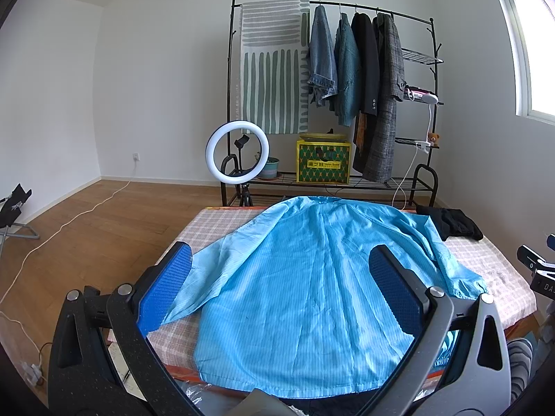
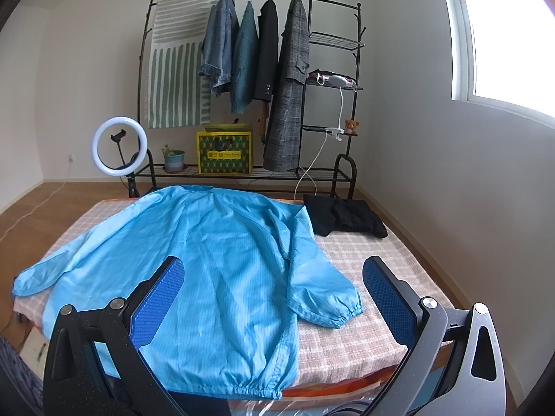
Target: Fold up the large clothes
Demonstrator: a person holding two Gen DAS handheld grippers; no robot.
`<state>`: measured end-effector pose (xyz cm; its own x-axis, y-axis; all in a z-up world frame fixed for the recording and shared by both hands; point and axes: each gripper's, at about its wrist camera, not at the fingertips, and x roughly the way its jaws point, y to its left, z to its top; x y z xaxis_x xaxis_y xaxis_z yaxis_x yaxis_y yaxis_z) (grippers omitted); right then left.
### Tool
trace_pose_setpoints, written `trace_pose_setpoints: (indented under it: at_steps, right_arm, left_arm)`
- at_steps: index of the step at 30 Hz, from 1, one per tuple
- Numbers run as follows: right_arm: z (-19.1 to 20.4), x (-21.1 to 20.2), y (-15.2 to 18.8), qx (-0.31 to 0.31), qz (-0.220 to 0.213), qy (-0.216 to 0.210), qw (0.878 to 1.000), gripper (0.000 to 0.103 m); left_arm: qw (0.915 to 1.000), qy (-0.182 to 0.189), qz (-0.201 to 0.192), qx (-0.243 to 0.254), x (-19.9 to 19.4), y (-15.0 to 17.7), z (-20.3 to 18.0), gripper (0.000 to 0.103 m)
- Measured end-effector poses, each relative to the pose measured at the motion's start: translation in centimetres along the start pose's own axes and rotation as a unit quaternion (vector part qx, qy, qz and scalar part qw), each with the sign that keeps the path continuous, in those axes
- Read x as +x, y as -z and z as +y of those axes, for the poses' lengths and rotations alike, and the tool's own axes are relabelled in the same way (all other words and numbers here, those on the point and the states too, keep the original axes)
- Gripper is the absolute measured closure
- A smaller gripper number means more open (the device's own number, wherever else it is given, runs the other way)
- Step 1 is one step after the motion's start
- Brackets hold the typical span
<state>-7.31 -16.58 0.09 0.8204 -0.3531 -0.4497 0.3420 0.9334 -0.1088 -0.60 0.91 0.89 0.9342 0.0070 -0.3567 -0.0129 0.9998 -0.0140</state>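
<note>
Both grippers, left (image 1: 281, 284) and right (image 2: 274, 294), are being held wide open with nothing gripped. One blue jacket (image 2: 208, 260) is being displayed flat on the checked table (image 2: 364, 263), collar pointing toward the rack (image 2: 249, 79), hem nearest. One black garment (image 2: 343, 216) is lying beside it.

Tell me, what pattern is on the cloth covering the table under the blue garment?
A pale pink-and-white check on the table cloth, clearest in the right wrist view.
</note>
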Motion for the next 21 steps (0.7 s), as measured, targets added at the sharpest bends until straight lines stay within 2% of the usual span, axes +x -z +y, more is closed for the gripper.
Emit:
trace_pose_setpoints:
  at_steps: [21]
  right_arm:
    - [1.7,1.7,-0.1,-0.009,0.005,-0.023,1.0,0.001]
  left_arm:
    - [0.9998,-0.019,0.009,0.0,1.2,-0.4,0.3,0.0]
